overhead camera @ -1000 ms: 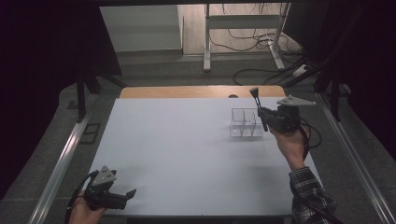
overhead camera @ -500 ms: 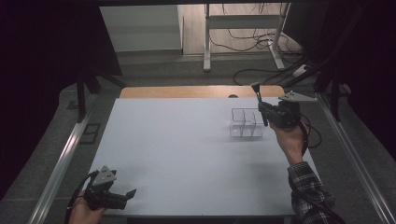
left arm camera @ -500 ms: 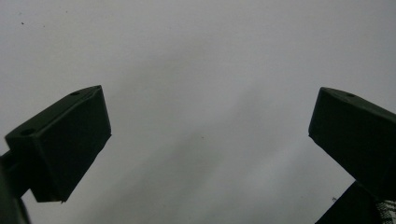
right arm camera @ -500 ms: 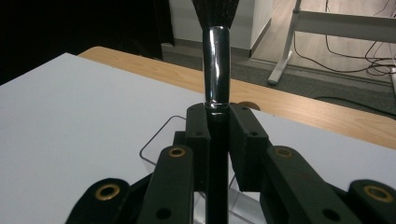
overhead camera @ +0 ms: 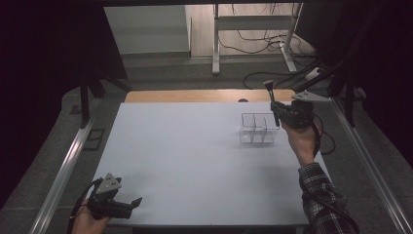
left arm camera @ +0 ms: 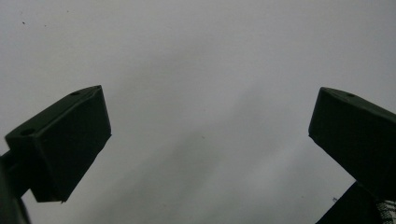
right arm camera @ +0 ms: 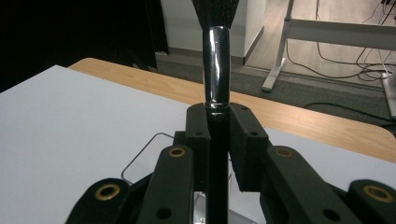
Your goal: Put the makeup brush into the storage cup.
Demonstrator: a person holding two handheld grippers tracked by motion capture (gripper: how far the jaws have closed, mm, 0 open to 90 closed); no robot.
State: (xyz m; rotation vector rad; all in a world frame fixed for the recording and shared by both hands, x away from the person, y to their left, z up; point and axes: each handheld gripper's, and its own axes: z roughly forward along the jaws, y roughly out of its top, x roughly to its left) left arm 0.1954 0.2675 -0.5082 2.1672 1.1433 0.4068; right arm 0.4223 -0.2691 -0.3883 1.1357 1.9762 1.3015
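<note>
I am pinching the makeup brush (right arm camera: 217, 70) upright by its handle in my right gripper (overhead camera: 278, 113), poised above the clear organizer (overhead camera: 258, 128) for dropping in, while my left gripper (overhead camera: 130, 204), jaws spread, is resting idle near the table (overhead camera: 185, 156) edge.

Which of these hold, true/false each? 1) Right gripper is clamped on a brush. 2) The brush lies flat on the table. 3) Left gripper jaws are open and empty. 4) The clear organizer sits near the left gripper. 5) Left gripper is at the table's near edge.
1) True: the right gripper is shut on the brush, gripping its handle below the metal ferrule.
2) False: the brush stands upright, bristles up, above the clear organizer.
3) True: the left gripper has its jaws wide apart with nothing between them.
4) False: the organizer sits on the far right, beside the right gripper.
5) True: it rests at the near left edge of the table.
</note>
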